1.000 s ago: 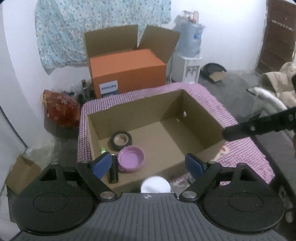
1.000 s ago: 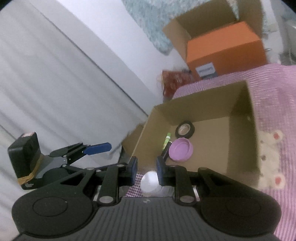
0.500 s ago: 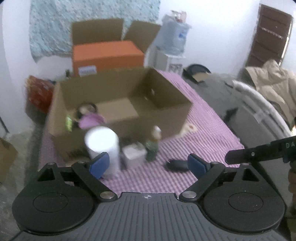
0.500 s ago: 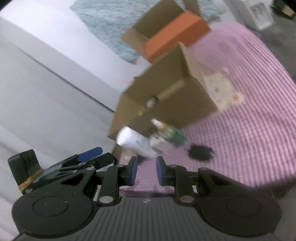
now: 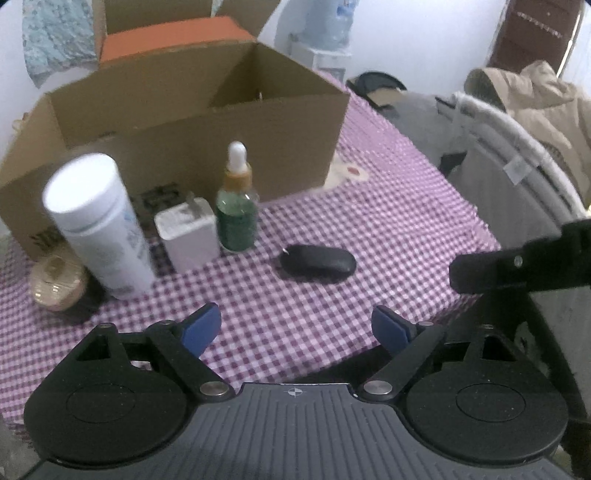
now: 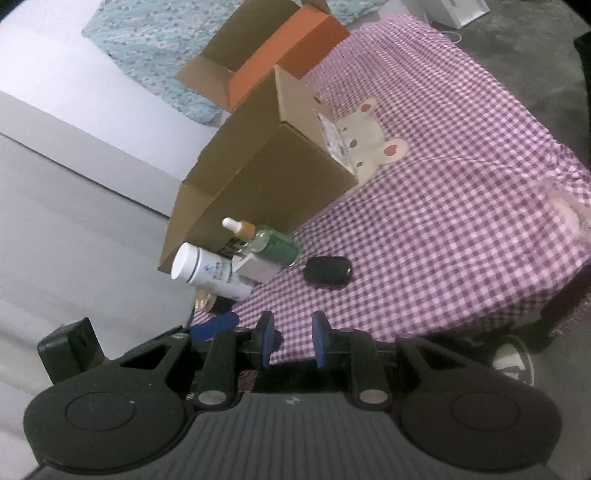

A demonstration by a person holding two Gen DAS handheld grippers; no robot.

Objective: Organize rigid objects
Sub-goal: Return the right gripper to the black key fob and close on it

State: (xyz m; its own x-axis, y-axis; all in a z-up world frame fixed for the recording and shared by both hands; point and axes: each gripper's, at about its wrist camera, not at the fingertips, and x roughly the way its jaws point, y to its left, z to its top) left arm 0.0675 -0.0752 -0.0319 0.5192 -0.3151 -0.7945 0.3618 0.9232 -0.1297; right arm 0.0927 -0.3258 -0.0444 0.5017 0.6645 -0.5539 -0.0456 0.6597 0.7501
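Observation:
On the purple checked cloth [image 5: 369, 229] in front of an open cardboard box [image 5: 192, 110] stand a white cylindrical bottle [image 5: 98, 225], a white charger block [image 5: 186, 232], a green dropper bottle [image 5: 236, 210], a black oval case [image 5: 317, 260] and a round tan jar [image 5: 55, 284]. My left gripper [image 5: 295, 325] is open and empty, low over the cloth's near edge, short of the black case. My right gripper [image 6: 290, 338] has its jaws close together with a narrow gap, empty, at the cloth's edge. The same objects show in the right wrist view, with the black case [image 6: 327, 271] nearest.
An orange box with open flaps [image 5: 166, 33] stands behind the cardboard box. A water dispenser [image 5: 328, 33] is at the back. A jacket on a chair [image 5: 535, 96] is at the right. The right gripper's finger [image 5: 517, 262] juts in from the right.
Both grippers pulled back and down from above the box to the cloth's near edge. The box interior is now out of sight and the objects in front of it show.

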